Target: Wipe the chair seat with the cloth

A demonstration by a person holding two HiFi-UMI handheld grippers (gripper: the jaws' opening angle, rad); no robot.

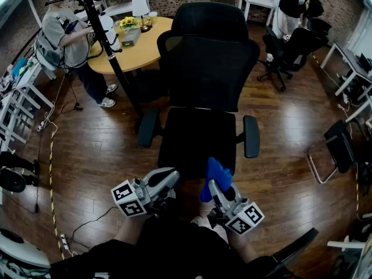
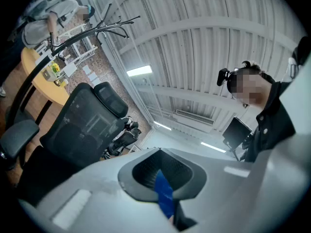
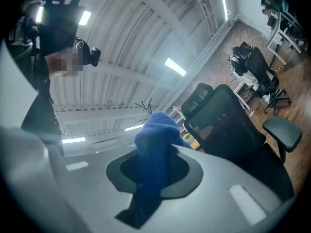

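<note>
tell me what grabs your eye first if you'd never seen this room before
The big black office chair fills the middle of the head view. Just before the near edge of its seat, a bright blue cloth sticks up, pinched in the right claw. Behind the chair, at the upper left, stands a round yellow table.

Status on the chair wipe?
Right gripper shut on cloth, at front edge of seat, looks clear of it. Left gripper shut, alongside. Nothing on seat.
</note>
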